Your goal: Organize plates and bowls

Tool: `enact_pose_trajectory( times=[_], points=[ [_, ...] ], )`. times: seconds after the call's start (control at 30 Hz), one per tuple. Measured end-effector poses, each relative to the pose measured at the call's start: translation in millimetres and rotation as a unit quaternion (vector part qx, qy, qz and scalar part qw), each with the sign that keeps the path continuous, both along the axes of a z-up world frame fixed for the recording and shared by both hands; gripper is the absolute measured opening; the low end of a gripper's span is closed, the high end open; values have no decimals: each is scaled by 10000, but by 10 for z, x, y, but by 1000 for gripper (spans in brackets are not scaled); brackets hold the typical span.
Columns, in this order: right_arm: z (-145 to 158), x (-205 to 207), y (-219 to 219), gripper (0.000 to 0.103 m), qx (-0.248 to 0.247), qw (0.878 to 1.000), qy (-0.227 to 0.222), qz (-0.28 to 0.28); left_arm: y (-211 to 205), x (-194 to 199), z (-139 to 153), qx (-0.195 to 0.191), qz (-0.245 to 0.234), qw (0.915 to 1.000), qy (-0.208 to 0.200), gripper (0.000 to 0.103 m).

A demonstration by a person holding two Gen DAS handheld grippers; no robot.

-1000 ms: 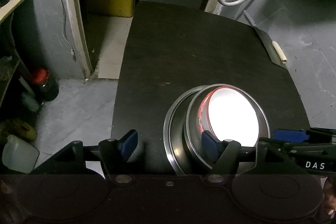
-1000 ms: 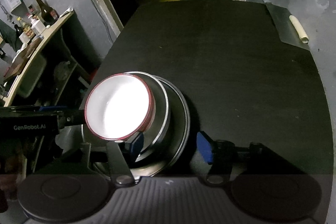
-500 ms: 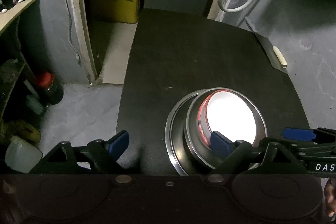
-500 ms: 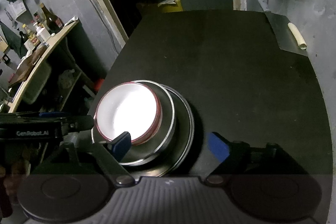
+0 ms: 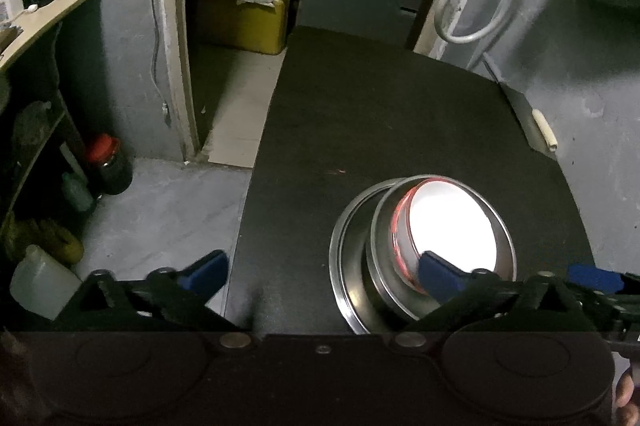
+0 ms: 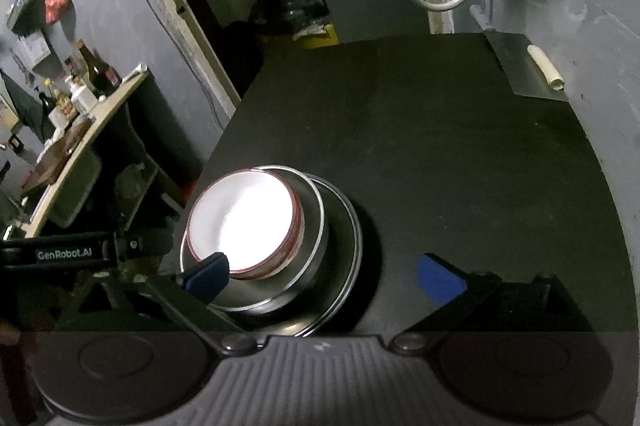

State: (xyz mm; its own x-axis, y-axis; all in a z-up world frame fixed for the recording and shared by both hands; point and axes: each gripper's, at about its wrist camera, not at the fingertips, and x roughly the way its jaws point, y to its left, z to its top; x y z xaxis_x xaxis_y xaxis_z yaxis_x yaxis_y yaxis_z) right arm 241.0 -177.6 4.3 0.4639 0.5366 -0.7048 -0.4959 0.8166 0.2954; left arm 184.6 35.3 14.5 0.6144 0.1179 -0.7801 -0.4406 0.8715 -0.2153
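Note:
A white bowl with a red rim (image 5: 452,226) sits inside a steel bowl (image 5: 384,266), which stands on a steel plate (image 5: 340,266) near the front of the black table (image 5: 380,130). The stack also shows in the right wrist view: white bowl (image 6: 244,222), steel bowl (image 6: 316,230), plate (image 6: 348,266). My left gripper (image 5: 320,276) is open and empty, above and behind the stack's left side. My right gripper (image 6: 322,276) is open and empty, above the stack's near right edge.
A metal scraper with a pale handle (image 6: 532,70) lies at the table's far right edge. A white hose (image 5: 472,2) hangs on the back wall. Left of the table stand a shelf with bottles (image 6: 80,86), a red-capped jar (image 5: 108,166) and a white jug (image 5: 40,282) on the floor.
Both grippers have pulled back and up from the stack and opened wider. The white bowl now rests lower inside the steel bowl, and the stack looks smaller.

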Motion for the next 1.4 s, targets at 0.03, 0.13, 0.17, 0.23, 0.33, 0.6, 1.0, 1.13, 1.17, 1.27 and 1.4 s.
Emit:
enact_pose_trajectory(
  times=[0.03, 0.13, 0.17, 0.23, 0.33, 0.6, 1.0, 1.13, 1.17, 1.27, 1.4],
  points=[
    [3, -12, -12, 103, 42, 10000, -25, -6, -8, -22, 7, 30, -1, 10000, -80, 102],
    [12, -33, -41, 103, 148, 9999, -21, 6, -59, -85, 41, 172, -31, 9994, -298, 102],
    [14, -38, -48, 103, 159, 9999, -15, 4, -75, -93, 47, 183, -32, 9993, -334, 102],
    [13, -49, -60, 103, 162, 9999, -45, -5, -103, -120, 60, 189, -26, 9990, -412, 102],
    [17, -94, -78, 103, 167, 9997, -180, -28, -133, -148, 73, 218, -19, 9987, -461, 102],
    [18, -171, -132, 103, 203, 9989, -384, -166, -224, -296, 96, 516, 22, 9933, -1030, 102],
    [70, -287, -138, 103, 204, 9951, -943, -196, -315, -414, 65, 702, 51, 9917, -1078, 102],
    [52, -320, -133, 103, 206, 9943, -1040, -117, -308, -452, 94, 688, -6, 9912, -1131, 102],
    [47, -329, -135, 103, 205, 9943, -1043, -116, -310, -458, 101, 690, -29, 9910, -1143, 102],
    [38, -337, -149, 103, 268, 9943, -1029, -119, -308, -481, 117, 686, -62, 9909, -1155, 102],
    [40, -351, -156, 103, 322, 9936, -1063, -185, -325, -494, 126, 708, -57, 9909, -1146, 102]
  ],
)
